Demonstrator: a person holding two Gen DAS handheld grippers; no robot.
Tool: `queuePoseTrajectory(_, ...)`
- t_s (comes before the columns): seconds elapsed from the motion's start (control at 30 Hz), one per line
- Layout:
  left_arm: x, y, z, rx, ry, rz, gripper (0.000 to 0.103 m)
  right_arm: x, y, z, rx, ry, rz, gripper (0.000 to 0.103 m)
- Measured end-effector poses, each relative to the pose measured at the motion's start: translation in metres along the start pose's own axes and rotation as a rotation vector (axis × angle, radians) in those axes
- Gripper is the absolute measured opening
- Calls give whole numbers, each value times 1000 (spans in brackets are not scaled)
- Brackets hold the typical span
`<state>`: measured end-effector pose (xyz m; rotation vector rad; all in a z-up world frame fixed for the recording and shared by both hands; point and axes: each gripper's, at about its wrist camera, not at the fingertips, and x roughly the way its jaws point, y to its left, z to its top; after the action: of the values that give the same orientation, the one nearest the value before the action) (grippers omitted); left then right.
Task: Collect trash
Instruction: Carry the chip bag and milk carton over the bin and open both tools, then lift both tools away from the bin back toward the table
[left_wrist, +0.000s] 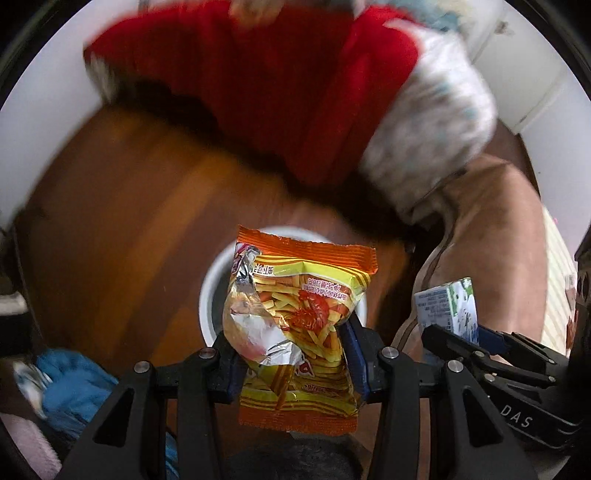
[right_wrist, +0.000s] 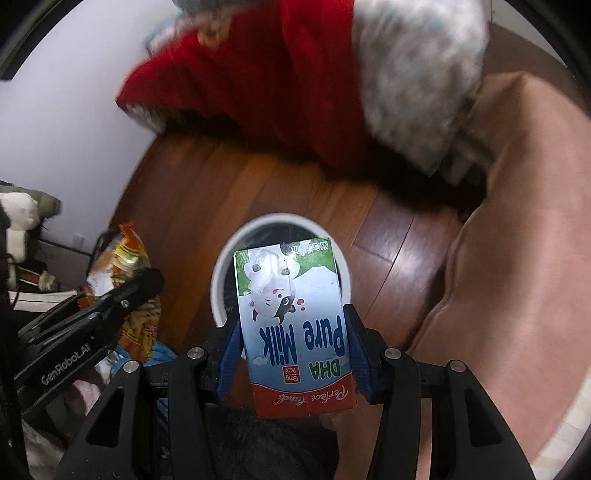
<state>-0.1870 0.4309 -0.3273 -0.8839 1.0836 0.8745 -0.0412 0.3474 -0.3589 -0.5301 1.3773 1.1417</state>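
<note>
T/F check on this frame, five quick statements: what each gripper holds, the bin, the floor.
1. The left gripper holds a snack bag. True.
2. The right gripper is empty. False: it grips a milk carton.
3. A white bin sits on the wooden floor beyond the carton. True.
4. The snack bag is blue. False: it is orange and yellow.
5. The carton lies inside the bin. False: it is held above it.

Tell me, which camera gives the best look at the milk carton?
The right wrist view: the milk carton fills the centre, held in the right claw, its printed front fully readable, above the white bin. The left wrist view shows only a side sliver of the carton at its right edge.
</note>
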Motion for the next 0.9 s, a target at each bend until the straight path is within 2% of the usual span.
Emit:
queuePoseTrajectory(0.13,55,30,10,-82,133,-74,42,51,-2,9,11,81,-18,53)
queuePoseTrajectory(0.23,77,37,19,-118,173,-65,42,85,-4,13,35,134,-17,53)
queuePoseTrajectory(0.33,86,46,21,-132,186,-49,50,102,-11,19,41,163,-14,53)
queuePoseTrajectory(0.37,87,49,21,-143,187,-50,55,107,-12,21,42,172,-14,53)
queuePoseTrajectory(0.4,88,52,21,-159,190,-51,76,112,-11,23,43,182,-3,54)
queuePoseTrajectory(0.47,85,62,18,-176,178,-48,103,122,-11,30,43,201,18,54)
queuePoseTrajectory(0.5,82,68,17,-183,173,-40,103,124,-11,32,42,202,19,55)
queuePoseTrajectory(0.53,80,70,15,-188,171,-24,103,125,-11,34,36,203,20,64)
queuePoseTrajectory(0.57,79,72,15,-189,168,-13,103,125,-9,35,29,204,19,75)
queuePoseTrajectory(0.6,75,73,12,-187,158,-1,103,123,-8,34,27,203,24,98)
queuePoseTrajectory(0.63,71,73,10,-185,143,11,103,121,-8,33,22,201,34,103)
queuePoseTrajectory(0.73,60,75,3,-171,109,61,103,112,-2,28,-10,201,13,103)
queuePoseTrajectory(0.9,35,69,-17,-137,46,146,103,91,2,14,-78,181,-78,103)
